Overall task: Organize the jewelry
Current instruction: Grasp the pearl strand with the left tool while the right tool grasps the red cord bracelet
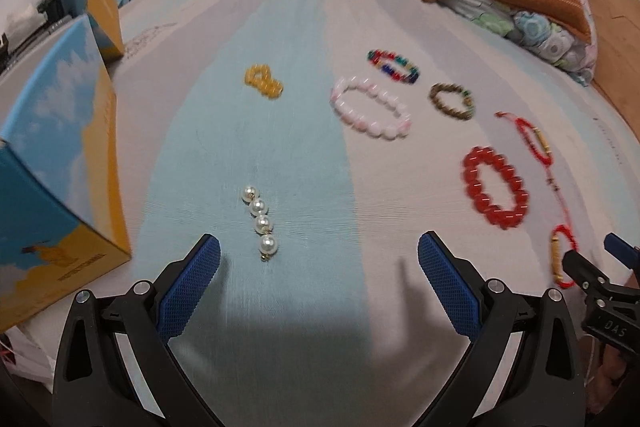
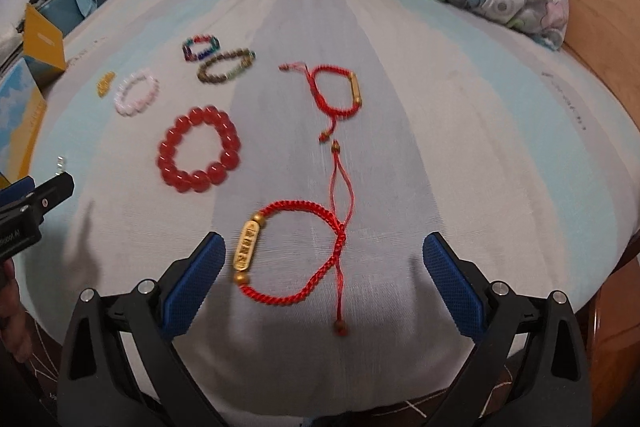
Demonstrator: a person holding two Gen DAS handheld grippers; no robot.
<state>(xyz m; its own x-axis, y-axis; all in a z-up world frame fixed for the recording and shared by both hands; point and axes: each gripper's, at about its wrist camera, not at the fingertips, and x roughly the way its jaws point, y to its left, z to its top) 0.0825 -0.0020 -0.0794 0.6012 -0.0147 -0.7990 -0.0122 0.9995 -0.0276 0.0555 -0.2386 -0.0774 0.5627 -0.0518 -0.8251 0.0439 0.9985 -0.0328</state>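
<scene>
Soft indoor light is falling evenly; shadows are pooling on the bedsheet (image 1: 304,131) nearest each camera. Motion blur is smearing things farther up the bedsheet, and fisheye is bending its edges.

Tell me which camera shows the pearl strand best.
The left wrist view: the pearl strand lies sharp and whole just ahead of the open left claw. The right wrist view shows only a tiny blurred glimpse at the left edge.

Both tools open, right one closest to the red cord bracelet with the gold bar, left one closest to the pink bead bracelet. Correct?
Not quite. The left tool is closest to the short pearl strand, not the pink bead bracelet, which lies farther out; the left wrist view shows it. The rest holds: both open, right tool closest to the red cord bracelet.
</scene>
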